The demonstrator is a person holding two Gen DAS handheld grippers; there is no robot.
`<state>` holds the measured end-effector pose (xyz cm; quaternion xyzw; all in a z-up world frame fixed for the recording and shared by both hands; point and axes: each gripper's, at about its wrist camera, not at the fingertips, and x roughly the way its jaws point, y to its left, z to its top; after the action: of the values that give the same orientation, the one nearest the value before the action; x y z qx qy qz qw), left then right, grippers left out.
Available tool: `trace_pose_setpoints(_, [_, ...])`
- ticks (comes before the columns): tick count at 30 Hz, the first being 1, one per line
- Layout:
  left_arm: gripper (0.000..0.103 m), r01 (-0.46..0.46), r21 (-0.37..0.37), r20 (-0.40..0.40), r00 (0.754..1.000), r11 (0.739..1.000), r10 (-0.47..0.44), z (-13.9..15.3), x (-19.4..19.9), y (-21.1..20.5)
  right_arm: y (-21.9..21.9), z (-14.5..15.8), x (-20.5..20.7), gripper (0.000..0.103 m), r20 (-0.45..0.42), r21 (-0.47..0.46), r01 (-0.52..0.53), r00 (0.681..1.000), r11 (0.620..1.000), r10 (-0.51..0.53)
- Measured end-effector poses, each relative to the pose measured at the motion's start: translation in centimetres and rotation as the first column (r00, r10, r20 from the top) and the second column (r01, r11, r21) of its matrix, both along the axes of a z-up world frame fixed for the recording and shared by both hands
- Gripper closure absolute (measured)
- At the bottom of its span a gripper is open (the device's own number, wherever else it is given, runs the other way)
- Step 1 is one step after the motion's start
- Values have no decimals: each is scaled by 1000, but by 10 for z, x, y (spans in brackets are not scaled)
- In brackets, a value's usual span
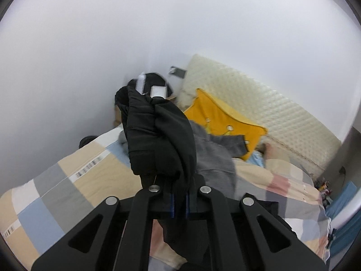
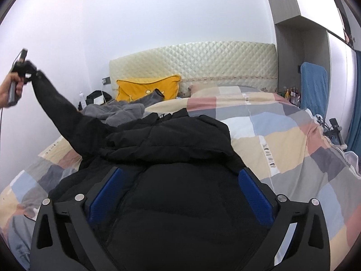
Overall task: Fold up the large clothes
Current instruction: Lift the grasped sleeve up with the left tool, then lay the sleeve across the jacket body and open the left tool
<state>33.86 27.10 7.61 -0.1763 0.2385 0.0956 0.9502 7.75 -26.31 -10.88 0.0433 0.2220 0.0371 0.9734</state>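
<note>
A large black padded jacket (image 2: 171, 149) lies on the checked bed. My left gripper (image 1: 179, 205) is shut on the jacket's sleeve (image 1: 158, 135), which bunches up in front of the camera. In the right wrist view the left gripper (image 2: 28, 73) holds that sleeve (image 2: 61, 108) raised high at the far left, stretched away from the jacket body. My right gripper (image 2: 180, 194) is open, its blue pads (image 2: 255, 198) wide apart over the jacket's front by the zip. It holds nothing.
The bed carries a checked quilt (image 2: 282, 140), a grey garment (image 2: 117, 113) and a yellow pillow (image 2: 146, 85) by the cream padded headboard (image 2: 203, 61). A bedside stand with dark items (image 2: 97, 97) is at the left, a wardrobe (image 2: 300, 56) and blue cloth (image 2: 313, 85) at the right.
</note>
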Motion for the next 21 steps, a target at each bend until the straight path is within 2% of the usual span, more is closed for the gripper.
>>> trace_pose_setpoints(6, [98,81,53,19,996,995,-82,26,-3,-61,-15,3,-5,0,24,2,6,1000,1000,-7])
trace_pose_setpoints(13, [98,184,121,30,981,975,-189,46,-2,-144,-43,8,-11,0,48,40,24,998,999,-26])
trace_pose_setpoints(18, [98,270,153,20,961,951,-276,44,-2,-209,-65,10,-10,0,57,87,32,998,996,-37])
trace_pose_setpoints(21, [98,332,178,4,941,926,-338,37,1,-250,-72,12,-10,0,67,96,31,997,995,-38])
